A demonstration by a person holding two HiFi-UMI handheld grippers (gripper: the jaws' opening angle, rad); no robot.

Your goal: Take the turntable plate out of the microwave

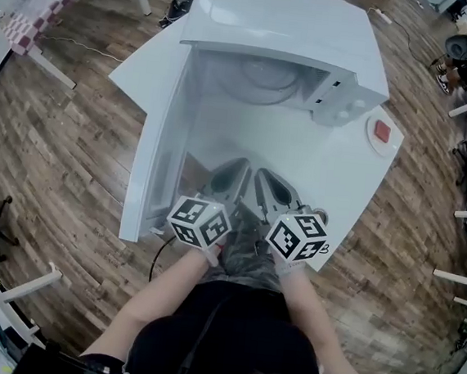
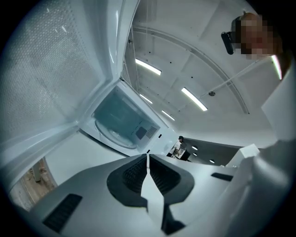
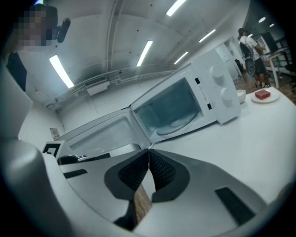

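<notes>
I hold my left gripper (image 2: 147, 156) jaws together, empty, right gripper (image 3: 149, 152) likewise, round clear glass turntable plate (image 1: 264, 80) lying inside the open white microwave (image 1: 298, 24).

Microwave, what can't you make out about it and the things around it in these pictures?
- Turntable plate: head view, rear hidden under the microwave roof.
- Red item on the saucer: right gripper view, too small to identify.
- Control knobs: right gripper view, markings too small to read.

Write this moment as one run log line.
door: open | turntable plate: inside microwave | left gripper: shut, empty | right gripper: shut, empty
</notes>
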